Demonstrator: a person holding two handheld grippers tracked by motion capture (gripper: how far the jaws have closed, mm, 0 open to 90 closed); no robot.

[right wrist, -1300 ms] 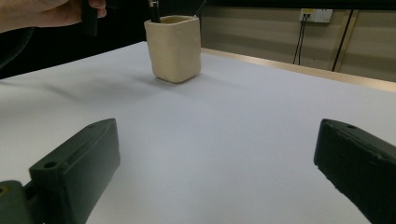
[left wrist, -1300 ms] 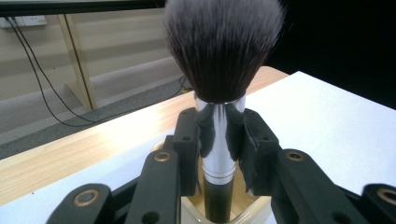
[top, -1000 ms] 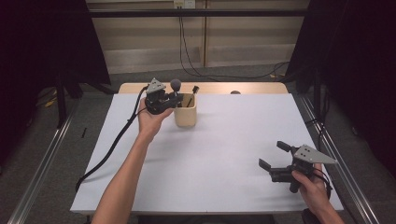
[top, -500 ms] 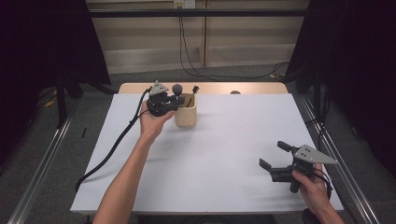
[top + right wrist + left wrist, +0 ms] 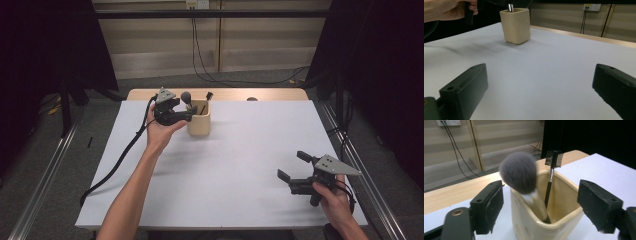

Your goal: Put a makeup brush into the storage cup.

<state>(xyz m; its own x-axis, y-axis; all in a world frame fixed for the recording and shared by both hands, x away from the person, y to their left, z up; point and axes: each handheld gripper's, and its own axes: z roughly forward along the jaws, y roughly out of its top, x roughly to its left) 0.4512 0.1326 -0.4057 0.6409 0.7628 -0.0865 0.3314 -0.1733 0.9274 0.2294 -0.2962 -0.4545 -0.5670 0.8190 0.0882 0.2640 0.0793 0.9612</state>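
Note:
A cream square cup (image 5: 199, 124) stands at the far left-centre of the white table (image 5: 240, 165). Leaning in it are a fluffy grey powder brush (image 5: 186, 96) and a thin black comb brush (image 5: 208, 95). My left gripper (image 5: 189, 115) is held against the cup's left side. Its jaws are open and wide apart on either side of the cup (image 5: 544, 222), with the powder brush (image 5: 518, 172) and comb brush (image 5: 554, 158) between them and untouched. My right gripper (image 5: 291, 165) hovers open and holds nothing near the front right; the cup (image 5: 516, 25) is far ahead of it.
A black cable (image 5: 117, 162) trails from the left gripper over the table's left edge. A wooden strip (image 5: 270, 94) runs along the table's far edge. The person's left hand (image 5: 446, 10) shows at the top left of the right gripper view.
The left gripper has dropped slightly beside the cup, and the powder brush head sits a little lower. The right gripper has stayed where it was.

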